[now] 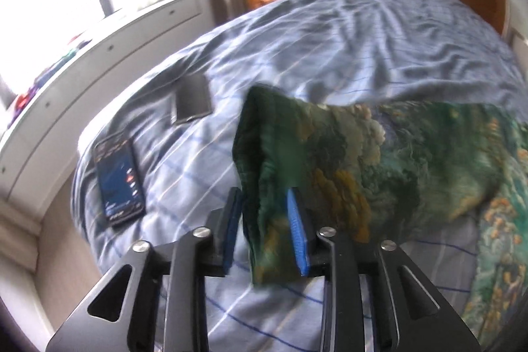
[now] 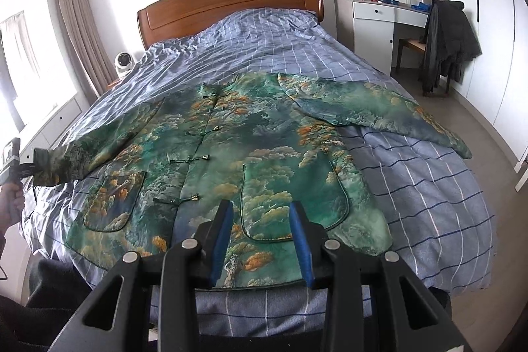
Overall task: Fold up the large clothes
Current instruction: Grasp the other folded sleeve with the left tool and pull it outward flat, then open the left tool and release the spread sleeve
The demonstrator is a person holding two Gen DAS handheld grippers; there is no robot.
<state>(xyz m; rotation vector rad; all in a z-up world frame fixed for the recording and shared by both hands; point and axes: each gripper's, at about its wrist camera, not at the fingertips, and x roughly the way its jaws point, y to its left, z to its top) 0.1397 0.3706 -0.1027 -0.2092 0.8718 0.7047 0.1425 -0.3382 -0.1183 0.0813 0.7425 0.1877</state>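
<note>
Left gripper (image 1: 267,230): the blue pads (image 1: 298,233) sit on either side of a bunched sleeve cuff (image 1: 264,174) of the jacket (image 2: 231,160). The cuff fills the gap between the fingers and is raised clear of the bedding, so the gripper is clamped on it. The right wrist view confirms this from the side: the same left gripper (image 2: 24,167) appears at the left edge of the bed, holding the sleeve end off the surface.

Right gripper (image 2: 260,240): fingers stand apart, nothing between them. It hovers over the lower hem of the jacket, above the pocket (image 2: 290,203) on the right of the view. Whether the pads touch the fabric cannot be told.

Jacket: green, printed with orange and cream clouds, lying front up and spread flat across the middle of the bed (image 2: 429,187), knot fastenings closed down the centre. The other sleeve (image 2: 373,111) lies extended toward the right side of the bed.

Surroundings: blue checked duvet (image 1: 363,38), wooden headboard (image 2: 231,5). Two phones lie on the duvet near the left edge, one with a lit screen (image 1: 118,180), one dark (image 1: 193,99). A small white fan (image 2: 124,61) stands beside the headboard. A white desk (image 2: 379,18) and a chair draped with a dark coat (image 2: 448,42) stand at the right.
</note>
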